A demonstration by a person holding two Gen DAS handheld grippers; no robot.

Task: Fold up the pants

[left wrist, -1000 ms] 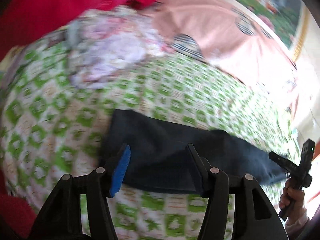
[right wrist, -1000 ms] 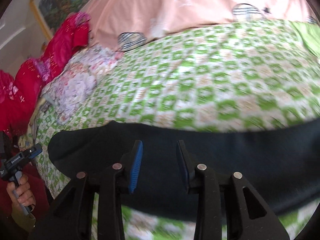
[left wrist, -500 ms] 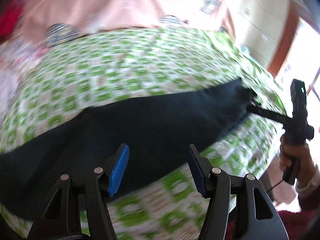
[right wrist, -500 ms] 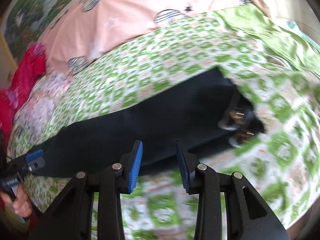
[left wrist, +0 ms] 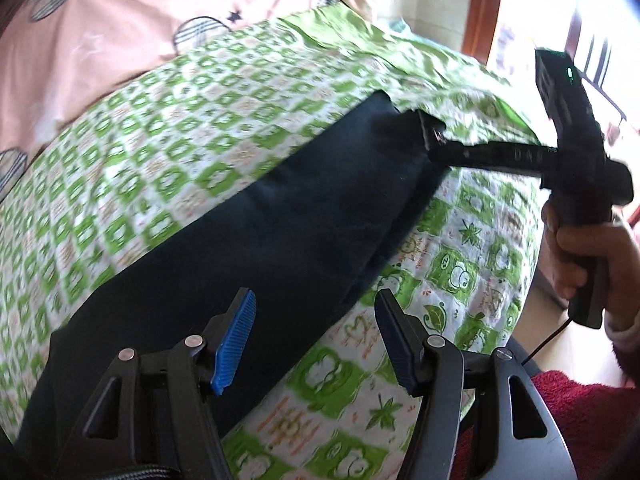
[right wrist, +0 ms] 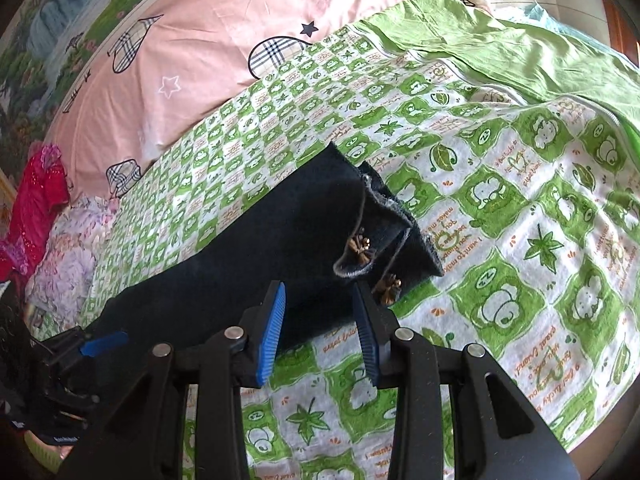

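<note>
Dark navy pants (left wrist: 280, 220) lie stretched out in a long strip across the green-patterned bedsheet (left wrist: 168, 152). Their cuffed hem end (right wrist: 384, 224) carries two small gold bows. My left gripper (left wrist: 316, 340) hovers open over the near edge of the pants, nothing between its pads. It also shows at the other end of the strip in the right wrist view, left gripper (right wrist: 94, 340). My right gripper (right wrist: 320, 320) stands open just short of the cuffs, its pads apart from the cloth. From the left wrist view, the right gripper (left wrist: 436, 144) points at the hem, with a hand (left wrist: 580, 248) on its handle.
A pink quilt (right wrist: 208, 52) with checked patches fills the back of the bed. A plain green sheet (right wrist: 500, 40) lies at the back right. Red clothes (right wrist: 36, 208) and a floral garment (right wrist: 68, 256) are heaped at the left. The bed's edge runs close on the right.
Both grippers swept along the pants: the right one from the middle to the cuffed hem, the left one rolling and swinging so the hem end comes into view. The pants have not moved.
</note>
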